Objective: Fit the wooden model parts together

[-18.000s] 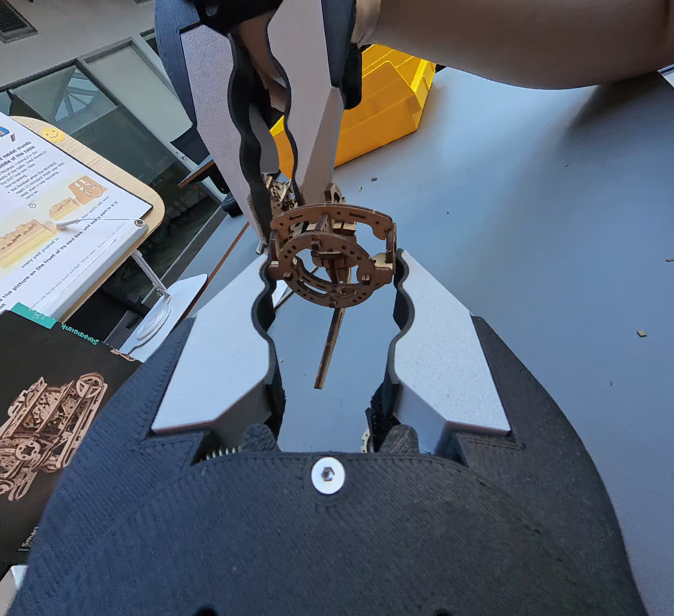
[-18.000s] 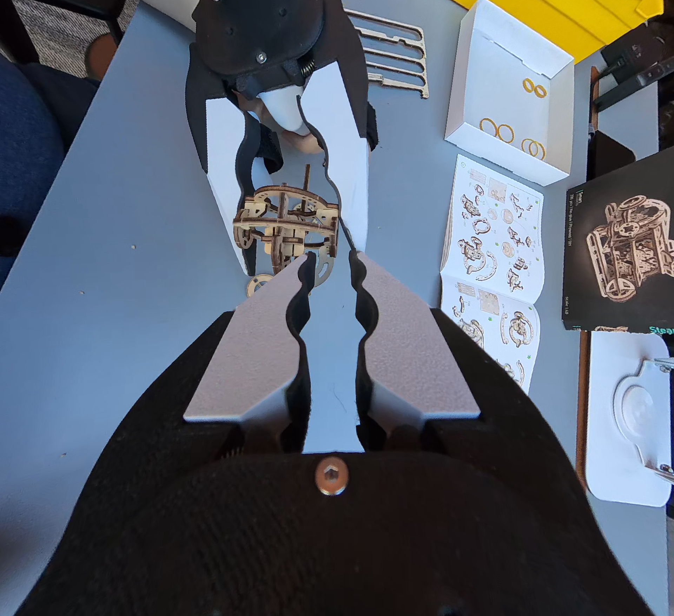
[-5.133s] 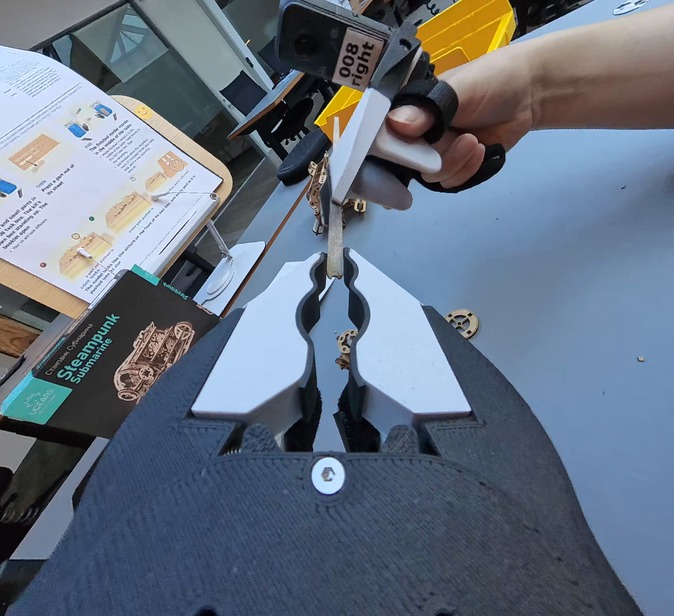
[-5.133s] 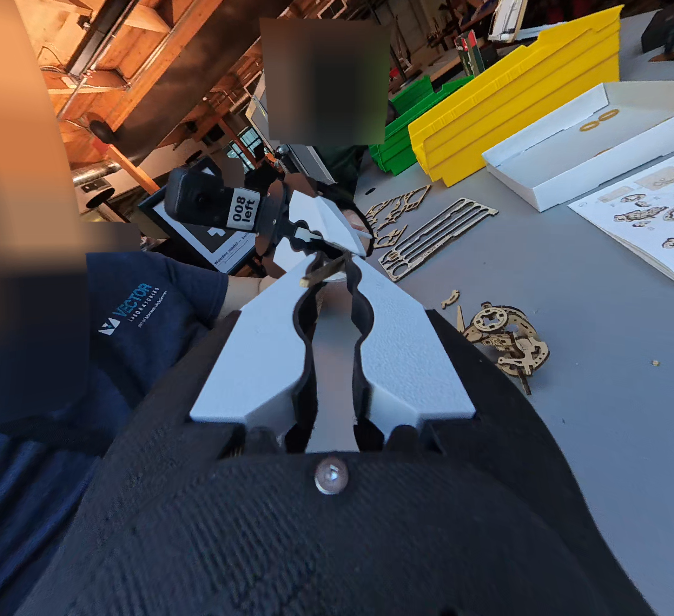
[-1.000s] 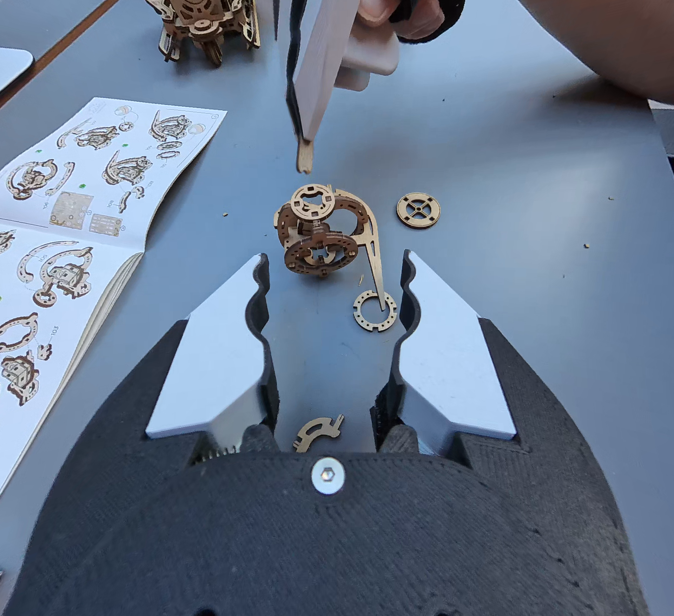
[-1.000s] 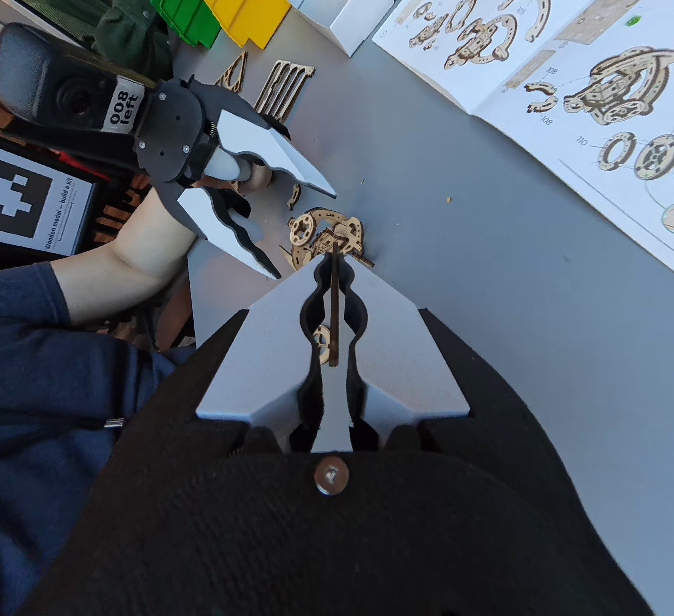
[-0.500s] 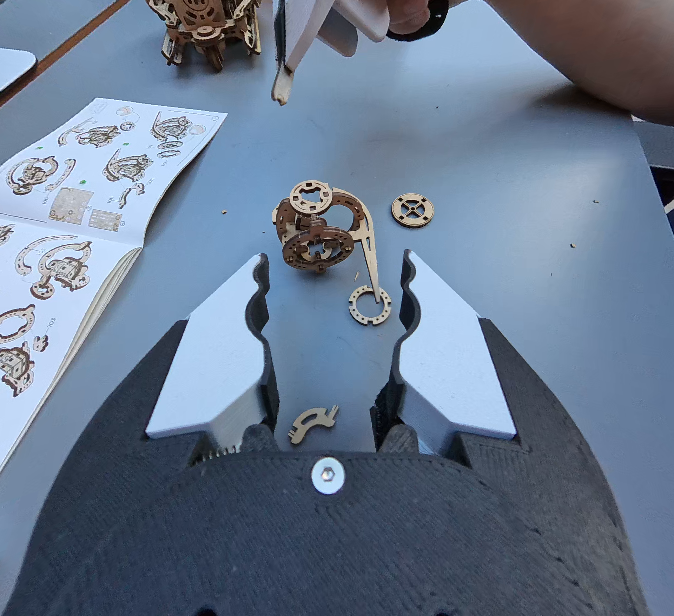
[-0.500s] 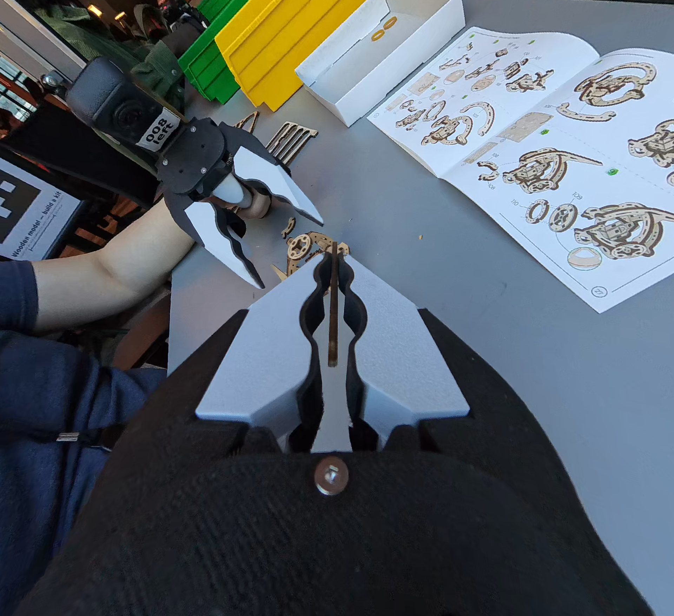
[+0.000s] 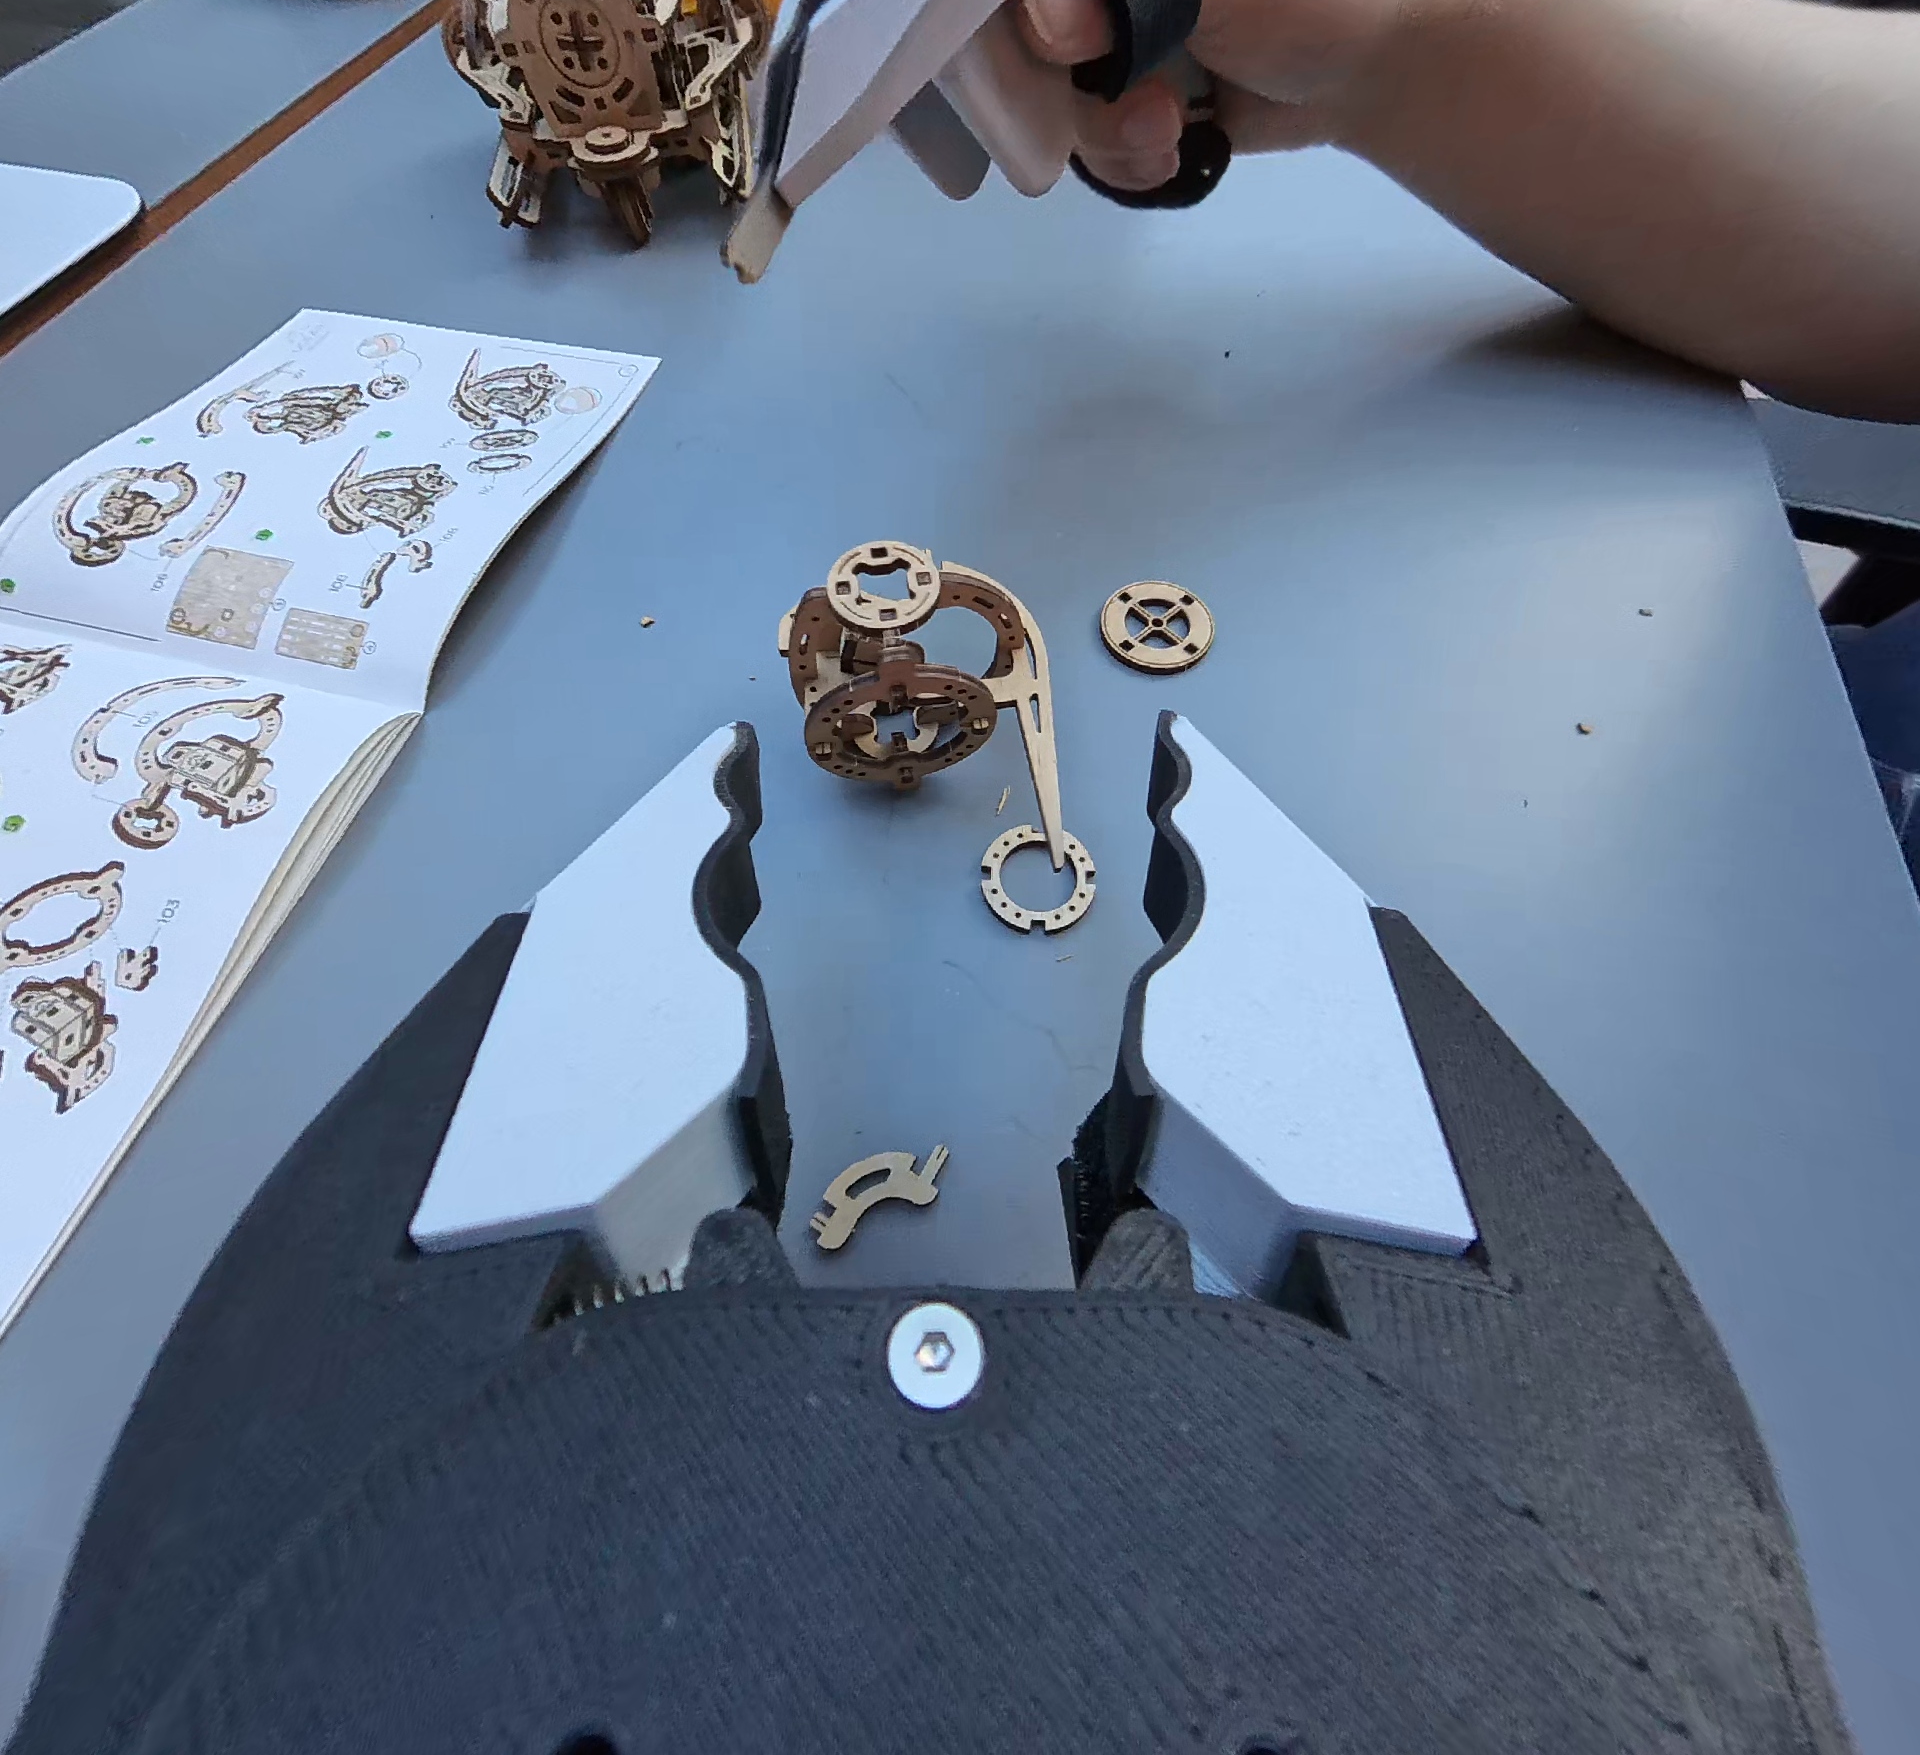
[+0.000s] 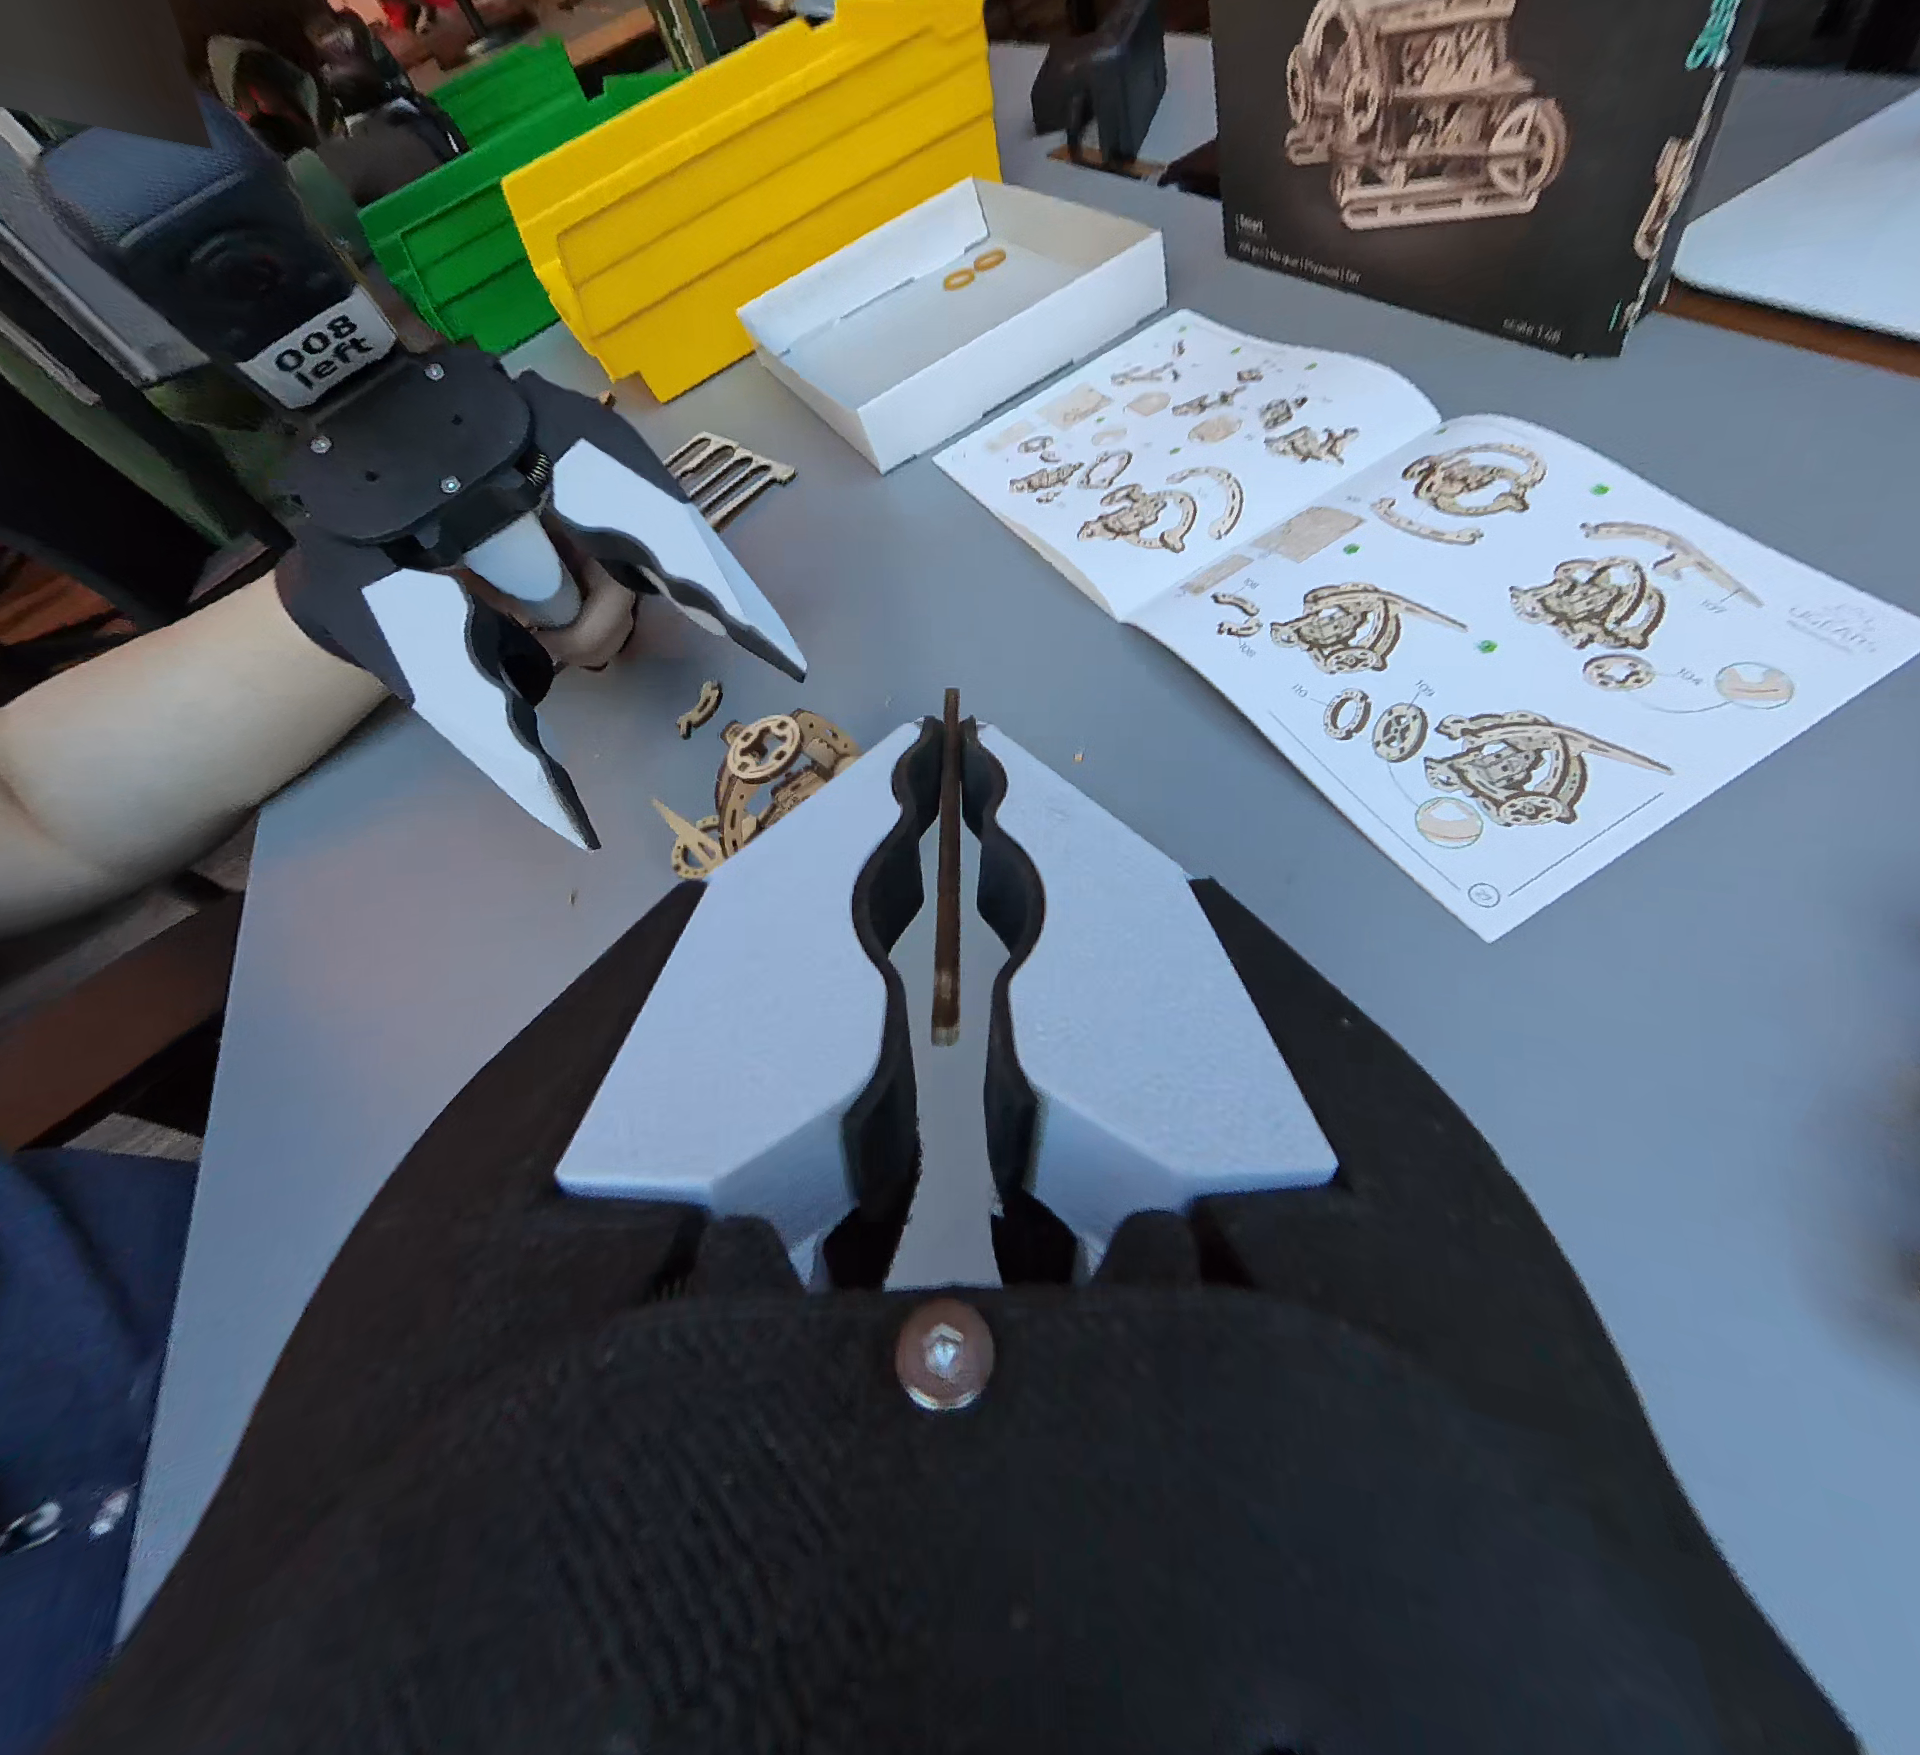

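A small wooden sub-assembly (image 9: 899, 677) of rings and a curved arm lies on the grey table (image 9: 1351, 458), just beyond my open, empty left gripper (image 9: 956, 737). A loose notched ring (image 9: 1037, 879), a spoked disc (image 9: 1156, 627) and a small curved piece (image 9: 881, 1194) lie around it. My right gripper (image 10: 948, 731) is shut on a thin wooden stick (image 10: 945, 874). In the left wrist view it (image 9: 774, 199) hangs above and beyond the sub-assembly, stick end (image 9: 748, 245) pointing down. The right wrist view shows the sub-assembly (image 10: 774, 770) partly hidden behind my finger, and the left gripper (image 10: 691, 751) open beside it.
An open instruction booklet (image 9: 208, 614) lies left of the parts. A finished wooden model (image 9: 603, 43) stands at the far edge. The right wrist view shows a white box (image 10: 956, 323), yellow bins (image 10: 758, 178), green bins (image 10: 468, 178), a black kit box (image 10: 1455, 74) and a cut-out wooden sheet (image 10: 727, 469). The gap from one gripper's tips to the other's is roughly 11 centimeters. Measured from the fingertips, the spoked disc (image 9: 1156, 627) is 7 centimeters or so from the left gripper and 12 centimeters from the right.
My right gripper has lifted the stick up and away from the sub-assembly, toward the far left. My left gripper stays open and nearly still. The sub-assembly has not moved.
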`<state>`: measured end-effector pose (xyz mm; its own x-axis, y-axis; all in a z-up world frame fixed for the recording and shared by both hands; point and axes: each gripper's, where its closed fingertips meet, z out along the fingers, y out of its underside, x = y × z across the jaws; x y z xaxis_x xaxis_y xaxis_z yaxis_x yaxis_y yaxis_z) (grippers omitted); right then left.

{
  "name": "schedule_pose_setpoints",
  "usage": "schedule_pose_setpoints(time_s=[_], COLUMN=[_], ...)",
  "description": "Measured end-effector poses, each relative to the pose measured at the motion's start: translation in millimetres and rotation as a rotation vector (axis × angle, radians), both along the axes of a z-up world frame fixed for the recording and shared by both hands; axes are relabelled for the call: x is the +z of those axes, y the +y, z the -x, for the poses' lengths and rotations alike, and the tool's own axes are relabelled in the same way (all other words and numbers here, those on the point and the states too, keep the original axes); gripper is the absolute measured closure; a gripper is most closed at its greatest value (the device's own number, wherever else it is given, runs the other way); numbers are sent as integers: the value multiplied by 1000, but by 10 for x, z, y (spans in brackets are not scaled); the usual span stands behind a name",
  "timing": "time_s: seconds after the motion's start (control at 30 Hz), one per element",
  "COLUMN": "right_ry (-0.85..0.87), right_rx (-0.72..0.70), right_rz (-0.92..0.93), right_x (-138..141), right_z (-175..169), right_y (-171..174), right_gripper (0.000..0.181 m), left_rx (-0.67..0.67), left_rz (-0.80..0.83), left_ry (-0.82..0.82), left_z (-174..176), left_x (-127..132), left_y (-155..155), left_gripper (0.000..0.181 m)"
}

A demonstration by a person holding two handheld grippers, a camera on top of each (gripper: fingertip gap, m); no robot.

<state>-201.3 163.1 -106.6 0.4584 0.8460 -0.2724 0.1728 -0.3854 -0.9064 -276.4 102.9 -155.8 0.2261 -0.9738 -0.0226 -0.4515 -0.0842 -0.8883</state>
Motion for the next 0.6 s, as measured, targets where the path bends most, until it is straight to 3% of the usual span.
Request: schedule_pose_setpoints(time_s=[0.23,0.37,0.6], right_ry=[20,-49,-16], right_rx=[-185,-229,-240], right_rz=[-370,-477,-429], right_x=[121,80,33], right_z=[-271,-375,-373], right_y=[-145,-236,-187], right_gripper=[181,181,181], left_rx=[26,22,61], left_rz=[1,15,20], left_ry=[-53,-117,-160], left_z=[29,7,85], left_x=[162,284,360], left_y=[25,12,102], left_gripper=[105,106,108])
